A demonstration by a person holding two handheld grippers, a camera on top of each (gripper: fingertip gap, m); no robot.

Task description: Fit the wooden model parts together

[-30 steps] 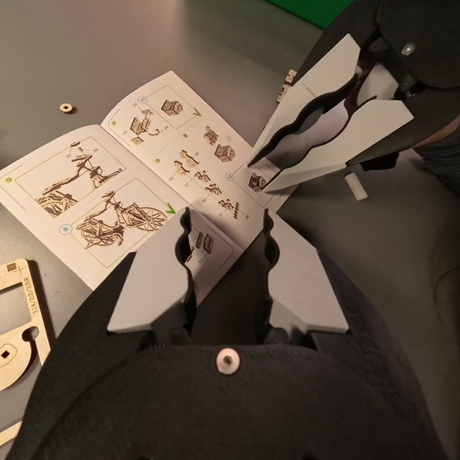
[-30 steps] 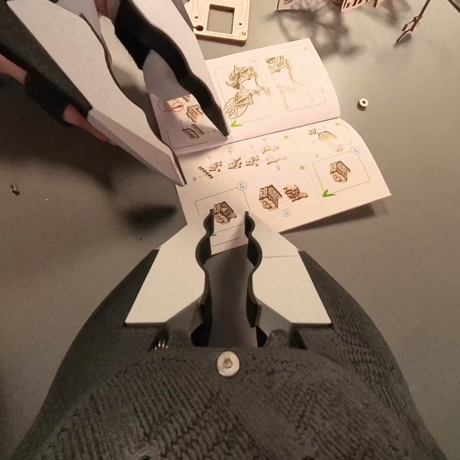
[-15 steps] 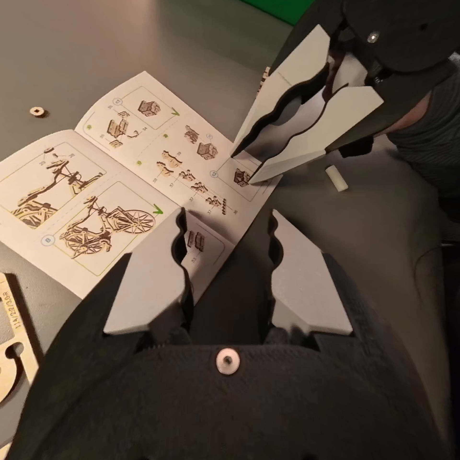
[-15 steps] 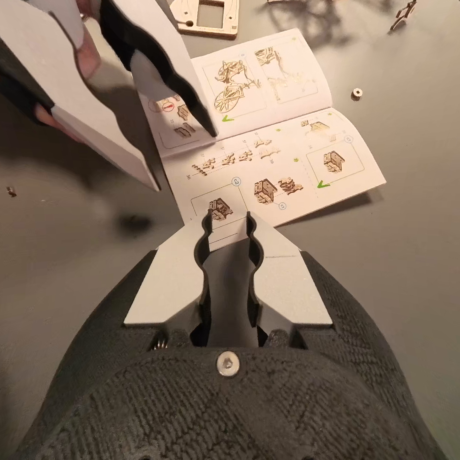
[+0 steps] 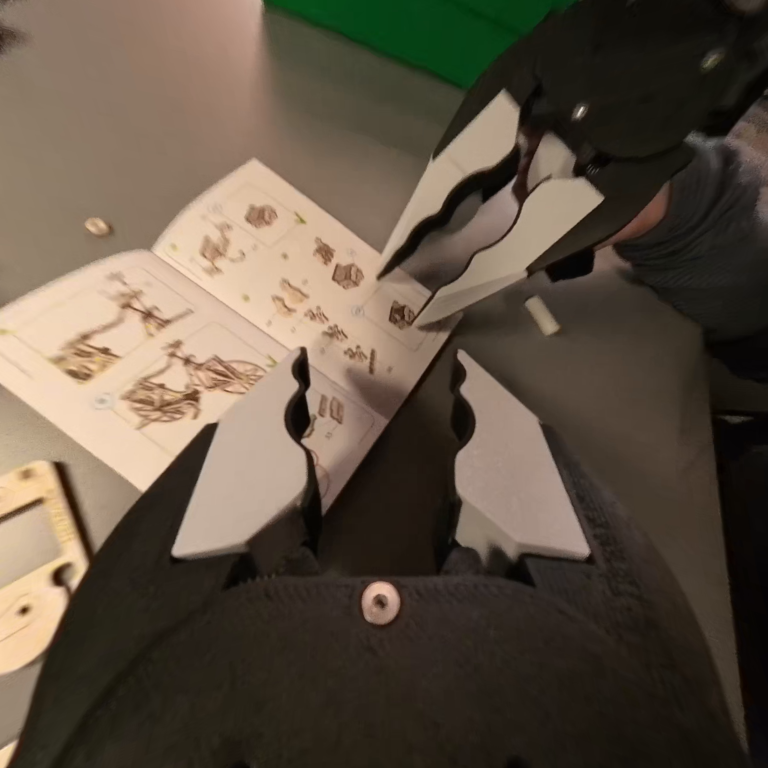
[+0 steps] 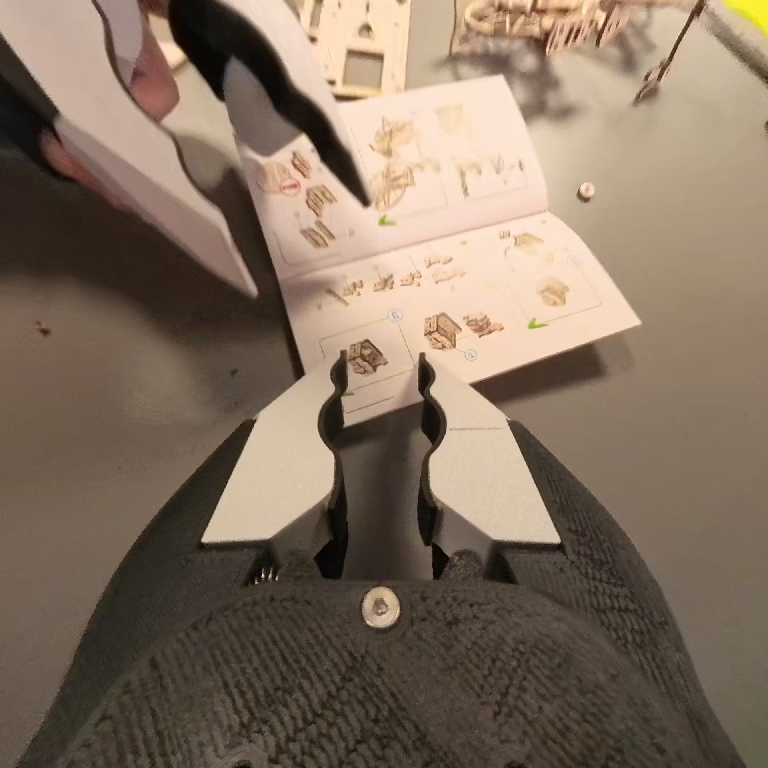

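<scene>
Currently, both my left gripper and right gripper hover with jaws parted and empty over the booklet, wooden parts lying beyond on the tabletop; closing risks snagging paper.

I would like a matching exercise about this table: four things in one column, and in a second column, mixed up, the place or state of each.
Things:
1. instruction booklet
2. small wooden ring
3. white cylinder
4. left gripper

Places or states:
A. open and empty, above the booklet's near corner
B. lies open and flat on the grey table
C. on the table just behind the right gripper
D. alone on the table beyond the booklet's far edge

Pairs: 1-B, 2-D, 3-C, 4-A
</scene>
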